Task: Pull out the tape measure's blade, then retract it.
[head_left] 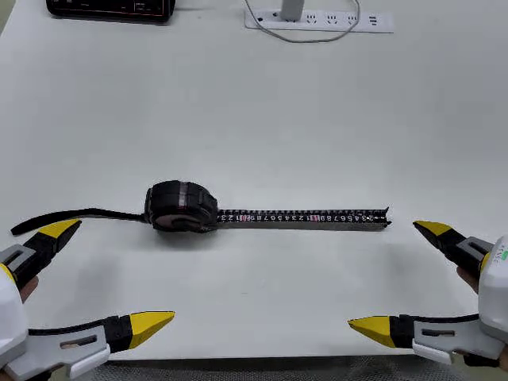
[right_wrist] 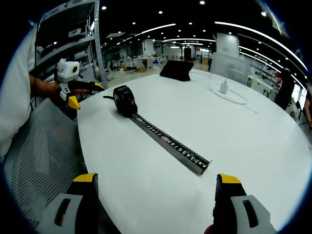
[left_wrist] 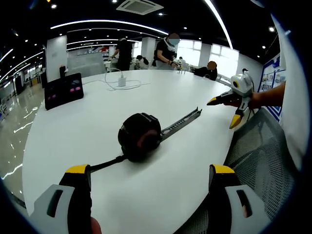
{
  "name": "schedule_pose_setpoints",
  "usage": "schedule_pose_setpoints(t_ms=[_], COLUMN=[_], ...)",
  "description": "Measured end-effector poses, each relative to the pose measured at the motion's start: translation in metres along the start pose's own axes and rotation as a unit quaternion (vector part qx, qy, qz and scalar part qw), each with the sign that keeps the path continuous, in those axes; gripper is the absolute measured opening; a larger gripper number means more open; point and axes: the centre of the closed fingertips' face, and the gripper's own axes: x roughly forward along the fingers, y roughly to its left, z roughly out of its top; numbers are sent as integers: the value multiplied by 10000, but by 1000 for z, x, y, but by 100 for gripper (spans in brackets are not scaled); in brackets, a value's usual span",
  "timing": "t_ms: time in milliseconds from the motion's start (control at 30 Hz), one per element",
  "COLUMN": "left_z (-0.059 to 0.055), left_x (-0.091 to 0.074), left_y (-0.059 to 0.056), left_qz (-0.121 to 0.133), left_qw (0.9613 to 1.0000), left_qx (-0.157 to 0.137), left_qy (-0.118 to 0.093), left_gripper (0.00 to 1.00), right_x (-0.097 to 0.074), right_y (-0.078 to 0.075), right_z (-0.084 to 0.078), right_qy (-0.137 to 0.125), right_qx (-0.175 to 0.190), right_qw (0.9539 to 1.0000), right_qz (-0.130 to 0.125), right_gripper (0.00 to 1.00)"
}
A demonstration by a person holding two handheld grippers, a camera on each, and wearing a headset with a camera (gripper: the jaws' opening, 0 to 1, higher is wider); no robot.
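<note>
Left tool (head_left: 126, 269), right tool (head_left: 382, 273) flank black tape measure (head_left: 181, 207) (blade (head_left: 305, 217) out).

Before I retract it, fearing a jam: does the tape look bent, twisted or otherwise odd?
Nothing stands out. The blade lies straight and flat on the table; the left gripper and right gripper are open, clear of it.

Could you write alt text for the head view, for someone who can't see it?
A black tape measure lies on a white table with its blade pulled out to the right. The open left gripper and open right gripper, both yellow-tipped, sit nearer the viewer on either side, touching nothing. A power strip lies at the far edge.
</note>
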Motion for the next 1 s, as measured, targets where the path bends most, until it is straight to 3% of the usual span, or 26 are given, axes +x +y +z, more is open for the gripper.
schedule_pose_setpoints(t_ms=[1000], left_z=[3], left_x=[1], left_y=[0], left_qz=[29], left_qw=[10000], left_qx=[-71], left_qy=[-3], left_gripper=[99], right_x=[-2], right_y=[0], right_z=[0], right_qy=[-14], right_qx=[20], right_qw=[10000], right_qz=[-12], right_gripper=[99])
